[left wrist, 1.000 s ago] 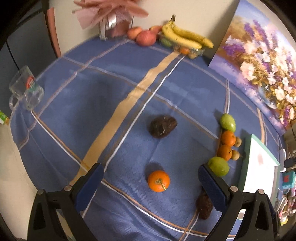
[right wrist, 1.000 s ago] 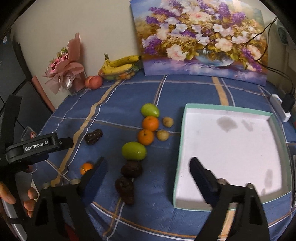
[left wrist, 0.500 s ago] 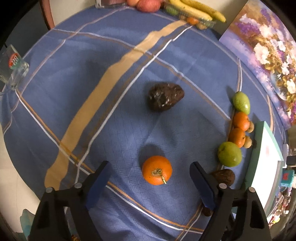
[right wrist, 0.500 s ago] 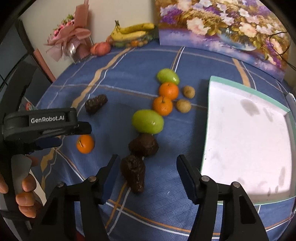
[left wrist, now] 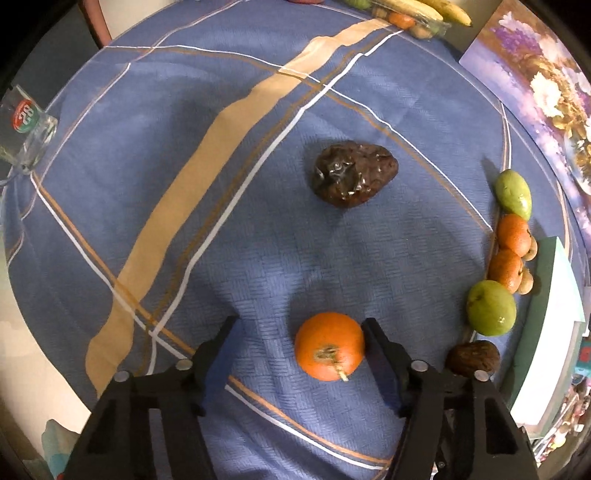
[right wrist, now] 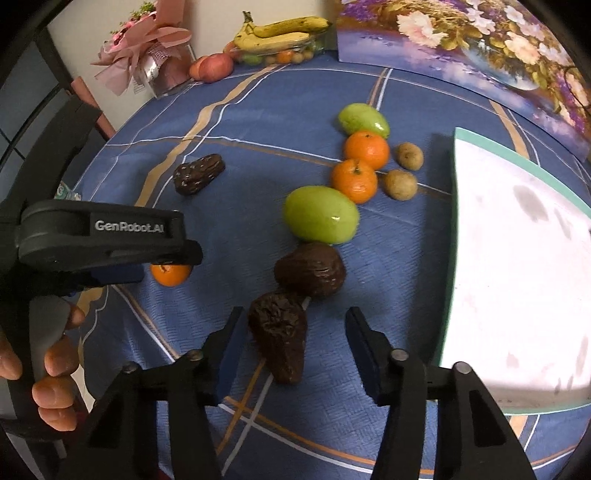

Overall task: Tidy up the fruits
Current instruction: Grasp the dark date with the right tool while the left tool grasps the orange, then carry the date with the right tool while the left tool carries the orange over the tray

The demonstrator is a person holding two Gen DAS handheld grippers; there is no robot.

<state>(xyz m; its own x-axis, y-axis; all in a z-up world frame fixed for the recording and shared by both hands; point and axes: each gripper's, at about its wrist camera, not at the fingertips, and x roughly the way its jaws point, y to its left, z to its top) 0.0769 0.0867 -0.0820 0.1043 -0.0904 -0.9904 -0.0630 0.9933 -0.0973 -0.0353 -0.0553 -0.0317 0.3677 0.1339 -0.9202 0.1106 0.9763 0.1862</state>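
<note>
Nearest to me, my left gripper [left wrist: 299,347] points straight down at the blue checked tablecloth [left wrist: 229,258]. Its jaws are closing around a lone orange [left wrist: 330,346]: the right pad looks to be against the fruit's side, while the left pad stands clear of it with cloth showing between. In the right wrist view I see a hand [right wrist: 48,373] wrapped on that gripper's handle.

My right gripper [right wrist: 293,347] tilts down over a dark wrinkled fruit [right wrist: 279,341] lying lengthwise between its fingers. These jaws are closing too, at a middling width; the left pad is just beside the fruit and the right pad is well apart from it, so nothing is gripped.

Just beyond sits a rounder dark fruit [right wrist: 310,269], touching the first one. Past it runs a line: a green fruit [right wrist: 320,214], two more oranges [right wrist: 354,181], and another green fruit [right wrist: 364,120], with two small brown fruits [right wrist: 400,183] on their right. A third dark wrinkled fruit [right wrist: 198,173] lies alone farther left.

To the right is a white tray with a green rim [right wrist: 480,142], bare inside apart from stains.

At the far edge stand a dish of bananas [right wrist: 280,33], an apple [right wrist: 212,66], a wrapped bouquet [right wrist: 147,55] and a flower painting [right wrist: 461,40].
</note>
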